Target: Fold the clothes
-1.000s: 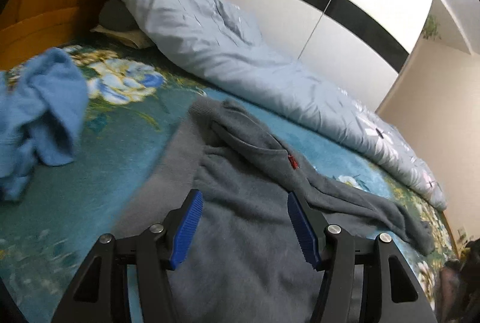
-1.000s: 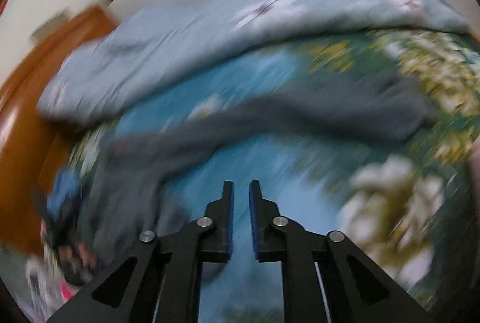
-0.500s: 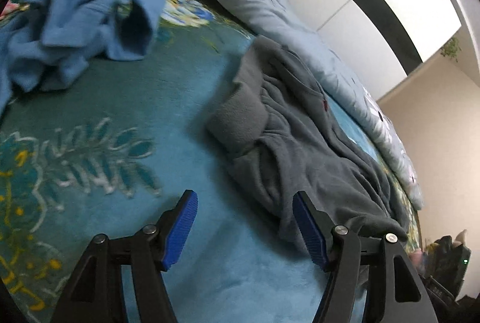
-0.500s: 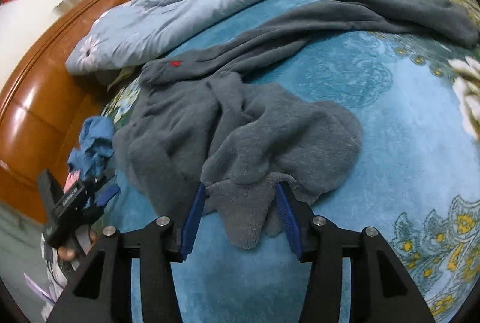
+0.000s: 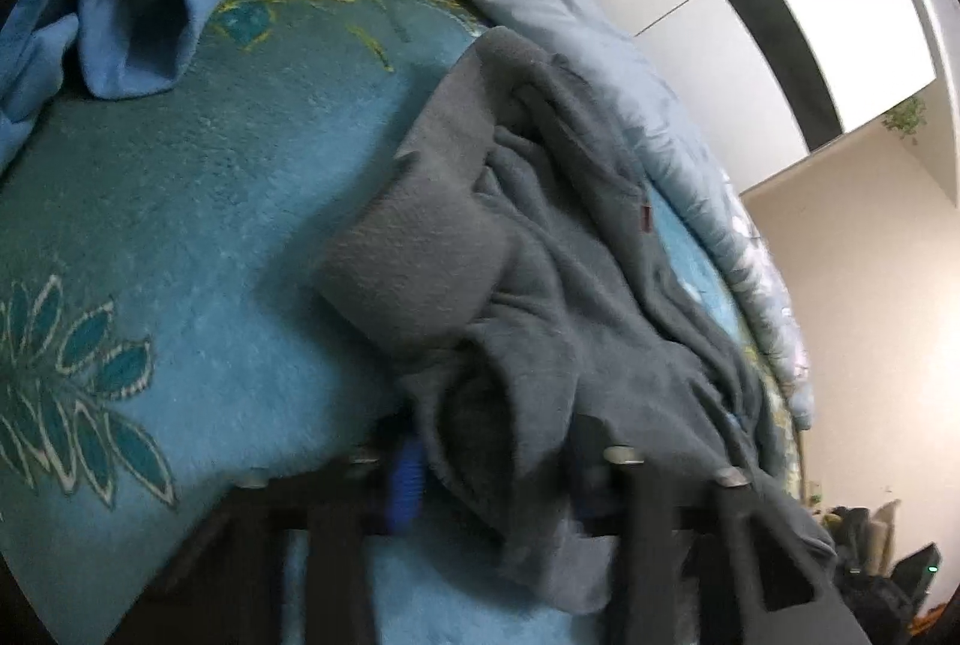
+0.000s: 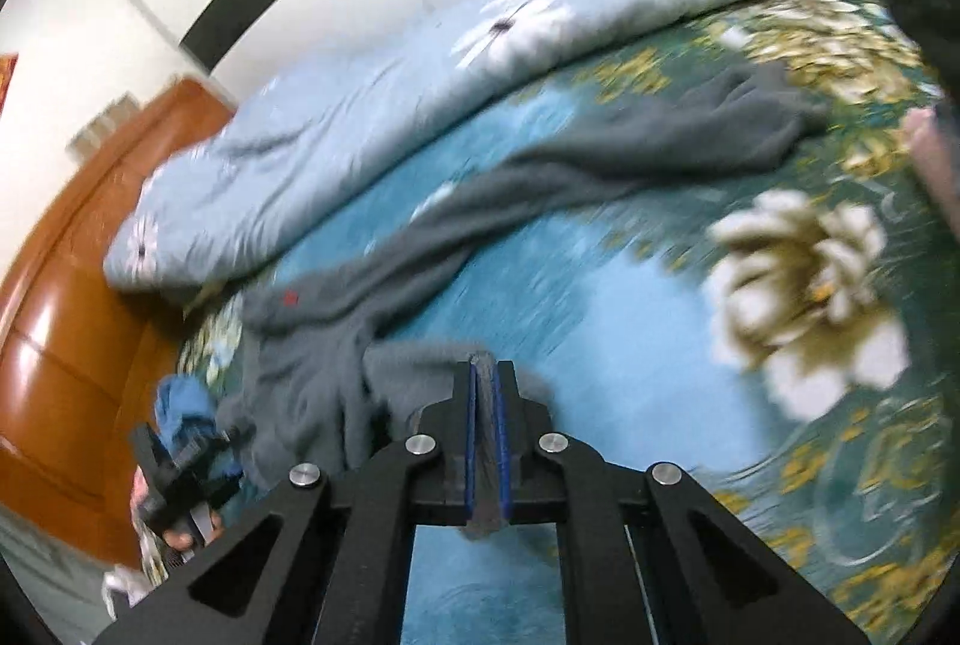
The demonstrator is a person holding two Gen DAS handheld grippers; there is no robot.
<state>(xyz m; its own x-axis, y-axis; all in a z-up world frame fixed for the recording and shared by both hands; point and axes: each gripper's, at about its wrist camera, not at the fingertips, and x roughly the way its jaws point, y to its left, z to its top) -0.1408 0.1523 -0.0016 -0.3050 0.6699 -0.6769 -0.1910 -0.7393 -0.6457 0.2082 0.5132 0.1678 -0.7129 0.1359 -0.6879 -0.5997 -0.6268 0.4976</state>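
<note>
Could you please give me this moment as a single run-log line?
stage: grasping | right gripper: shut on grey garment hem | left gripper: blurred, straddling garment edge | surface: teal floral blanket

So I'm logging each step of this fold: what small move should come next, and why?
Probably shut the left gripper on the grey sweater hem bunched between its blue pads. The right gripper already pinches a fold of it, while one sleeve trails across the teal blanket, unspread.
</note>
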